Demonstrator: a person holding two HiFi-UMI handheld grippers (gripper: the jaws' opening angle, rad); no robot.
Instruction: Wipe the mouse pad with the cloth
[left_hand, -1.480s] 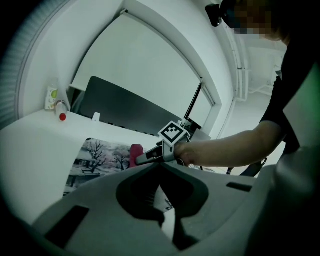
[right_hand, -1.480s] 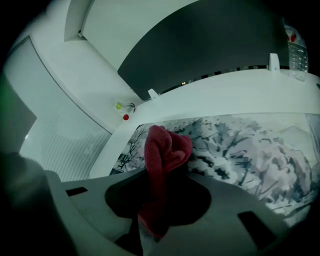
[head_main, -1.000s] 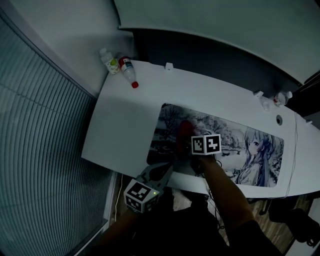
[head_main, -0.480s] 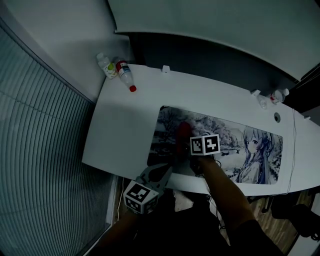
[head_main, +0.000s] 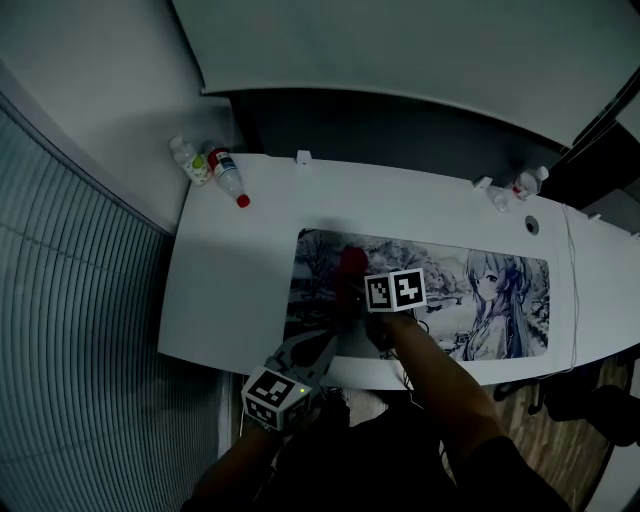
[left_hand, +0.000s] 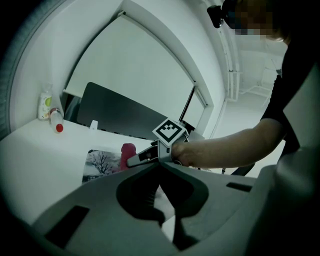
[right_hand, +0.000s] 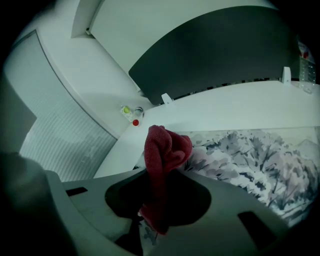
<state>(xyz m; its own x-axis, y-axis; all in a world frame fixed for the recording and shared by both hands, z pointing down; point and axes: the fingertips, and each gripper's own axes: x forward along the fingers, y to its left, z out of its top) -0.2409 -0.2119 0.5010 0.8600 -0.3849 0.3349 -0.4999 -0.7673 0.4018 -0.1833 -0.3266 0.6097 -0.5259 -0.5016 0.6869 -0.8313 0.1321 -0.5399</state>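
A long mouse pad (head_main: 440, 300) printed with a snowy drawing lies on the white desk (head_main: 240, 260). My right gripper (head_main: 352, 296) is shut on a bunched red cloth (head_main: 350, 266), which rests on the pad's left part. In the right gripper view the cloth (right_hand: 165, 150) stands up from the closed jaws of the right gripper (right_hand: 159, 175), over the pad (right_hand: 250, 160). My left gripper (head_main: 320, 347) hangs at the desk's front edge, below the pad, jaws together and holding nothing. The left gripper view shows the left gripper (left_hand: 160, 164), the cloth (left_hand: 127, 154) and the pad (left_hand: 100, 162).
Two small bottles (head_main: 205, 165) stand at the desk's far left corner. More small bottles (head_main: 525, 184) sit at the far right, near a cable (head_main: 574, 300). A dark panel (head_main: 400, 130) runs behind the desk. Window blinds (head_main: 70, 380) fill the left side.
The head view has swung, so the desk sits further left and lower in it. The right gripper with the cloth stays on the pad's left part. The left gripper has hardly moved.
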